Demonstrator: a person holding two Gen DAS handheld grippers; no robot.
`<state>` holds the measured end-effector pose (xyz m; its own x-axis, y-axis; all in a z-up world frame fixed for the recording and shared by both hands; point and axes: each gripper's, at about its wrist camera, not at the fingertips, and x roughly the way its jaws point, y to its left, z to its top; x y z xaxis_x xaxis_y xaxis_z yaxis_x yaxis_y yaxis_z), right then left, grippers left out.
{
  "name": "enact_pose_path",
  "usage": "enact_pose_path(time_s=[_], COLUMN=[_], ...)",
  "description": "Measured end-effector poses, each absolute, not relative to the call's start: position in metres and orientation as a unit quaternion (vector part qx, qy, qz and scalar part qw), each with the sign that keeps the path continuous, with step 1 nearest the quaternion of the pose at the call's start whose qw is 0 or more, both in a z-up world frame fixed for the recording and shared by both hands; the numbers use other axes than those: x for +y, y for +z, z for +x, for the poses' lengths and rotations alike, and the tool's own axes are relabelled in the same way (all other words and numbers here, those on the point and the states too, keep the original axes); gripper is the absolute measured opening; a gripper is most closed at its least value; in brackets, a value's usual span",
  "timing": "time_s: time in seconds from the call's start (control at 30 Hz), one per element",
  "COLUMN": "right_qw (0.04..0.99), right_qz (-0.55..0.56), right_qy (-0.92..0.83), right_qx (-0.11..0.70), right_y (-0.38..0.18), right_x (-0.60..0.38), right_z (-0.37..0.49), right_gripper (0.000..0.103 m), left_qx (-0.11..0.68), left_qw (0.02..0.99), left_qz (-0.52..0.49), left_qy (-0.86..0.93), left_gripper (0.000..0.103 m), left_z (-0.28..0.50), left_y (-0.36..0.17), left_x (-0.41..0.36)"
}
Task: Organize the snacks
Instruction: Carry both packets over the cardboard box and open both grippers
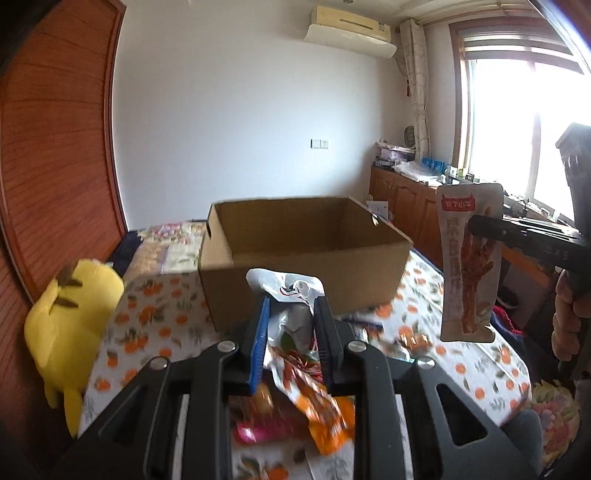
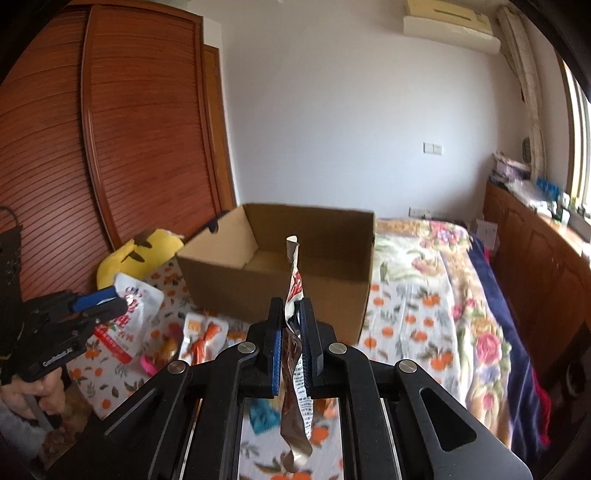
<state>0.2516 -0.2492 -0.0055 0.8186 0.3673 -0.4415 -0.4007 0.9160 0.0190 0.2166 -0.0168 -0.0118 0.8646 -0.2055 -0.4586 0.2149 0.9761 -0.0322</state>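
One cardboard box (image 1: 303, 254), far on the bed (image 2: 436, 295). Left tool (image 1: 291, 306) clenched on one white pouch (image 1: 291, 295); right tool (image 2: 291, 314) clenched on one chicken-feet packet (image 1: 469, 266). Roughly three loose packets (image 2: 203, 338) lie near left; writing is too blurred to read.

yellow plush toy (image 1: 70, 314); air conditioner (image 1: 349, 31); wooden wardrobe (image 2: 122, 129); window (image 1: 517, 122)

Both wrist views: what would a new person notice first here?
The open cardboard box sits in the middle of the orange-print cloth. Each gripper holds a snack above the cloth: the left gripper a white packet, the right gripper a long pouch. A yellow plush lies left of the box.
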Motion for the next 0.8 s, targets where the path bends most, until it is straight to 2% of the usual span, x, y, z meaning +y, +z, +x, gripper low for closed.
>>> enact_pose_path(time_s=[0.5,0.63,0.8], right_qw=[0.957,0.957,0.952], right_qz=[-0.077,-0.079,-0.084], right_qy=[0.218,0.224,0.227], right_qx=[0.174,0.167,0.185], right_y=[0.053,0.056,0.032], right_x=[-0.215,-0.204,-0.191], right_z=[0.346,0.376,0.412], right_gripper=[0.006,0.006,0.006], left_qx=[0.201,0.203,0.220], left_qw=[0.972,0.972,0.968], left_qz=[0.032,0.031,0.027], left_qy=[-0.115,-0.116,-0.119], left_gripper=[0.022,0.022,0.022], left_z=[0.317,0.346,0.376], left_y=[0.022,0.019,0.004], left_x=[-0.017,-0.017,-0.019])
